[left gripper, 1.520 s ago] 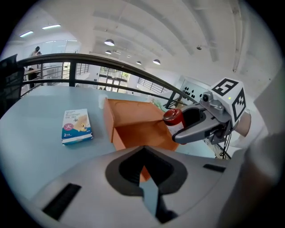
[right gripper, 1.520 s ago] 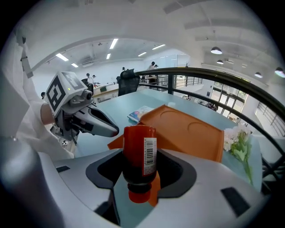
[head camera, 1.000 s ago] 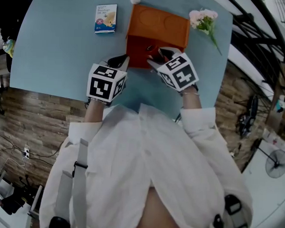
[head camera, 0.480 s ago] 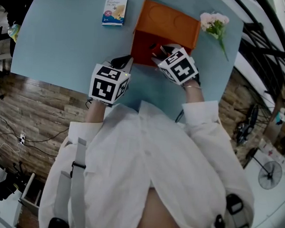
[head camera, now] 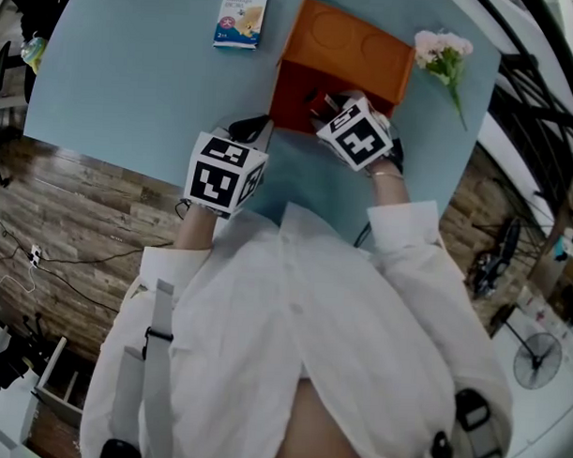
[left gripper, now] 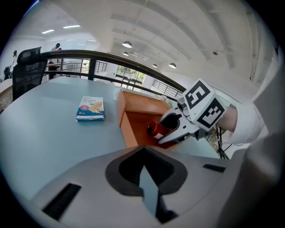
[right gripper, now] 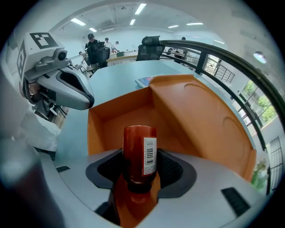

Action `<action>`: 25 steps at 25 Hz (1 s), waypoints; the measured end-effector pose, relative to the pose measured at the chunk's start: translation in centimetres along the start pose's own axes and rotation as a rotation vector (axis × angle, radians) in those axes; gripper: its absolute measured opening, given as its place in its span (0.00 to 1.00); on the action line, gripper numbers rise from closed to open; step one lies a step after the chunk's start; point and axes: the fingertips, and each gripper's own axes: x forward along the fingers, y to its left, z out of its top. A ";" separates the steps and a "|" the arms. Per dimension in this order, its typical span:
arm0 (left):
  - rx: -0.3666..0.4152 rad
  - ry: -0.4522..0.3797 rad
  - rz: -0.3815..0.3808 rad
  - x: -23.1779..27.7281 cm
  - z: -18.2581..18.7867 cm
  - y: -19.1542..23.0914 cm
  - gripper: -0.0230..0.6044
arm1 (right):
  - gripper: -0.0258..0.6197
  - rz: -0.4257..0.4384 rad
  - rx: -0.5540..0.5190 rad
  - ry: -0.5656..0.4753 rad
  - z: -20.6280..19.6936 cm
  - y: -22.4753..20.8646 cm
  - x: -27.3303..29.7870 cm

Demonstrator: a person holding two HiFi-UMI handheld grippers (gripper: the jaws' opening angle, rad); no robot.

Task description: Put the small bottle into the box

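right gripper [head camera: 321,103] deeper into box [head camera: 347,45], small bottle [right gripper: 139,151] farther in

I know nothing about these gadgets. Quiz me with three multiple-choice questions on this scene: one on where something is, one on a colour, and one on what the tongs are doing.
1. Where does the packet lie relative to the box?
A. Inside it
B. On the table, to its left
C. On top of it

2. What colour is the box?
A. Blue
B. Green
C. Orange

3. What are the right tongs doing?
A. Shut on the bottle
B. Open and empty
C. Shut on the packet

Answers:
1 B: the head view shows the packet flat on the table, left of the box.
2 C: the box's walls and lid are orange.
3 A: the right gripper view shows the red bottle pinched between the jaws.
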 end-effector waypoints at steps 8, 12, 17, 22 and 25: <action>-0.012 0.000 0.004 0.0 -0.1 0.5 0.04 | 0.37 -0.010 0.003 0.007 -0.3 -0.3 0.3; -0.017 0.001 0.000 0.1 -0.1 0.5 0.04 | 0.37 -0.018 0.033 -0.002 -0.1 -0.5 0.6; -0.008 0.005 -0.004 -0.2 0.0 0.6 0.04 | 0.37 -0.018 0.058 -0.010 -0.1 -0.3 0.5; 0.014 0.012 -0.013 -0.5 0.2 0.5 0.04 | 0.37 -0.068 0.072 -0.017 0.0 -0.7 0.0; 0.029 0.025 -0.024 -0.5 0.3 0.2 0.04 | 0.37 -0.062 0.090 -0.033 0.2 -0.2 -0.3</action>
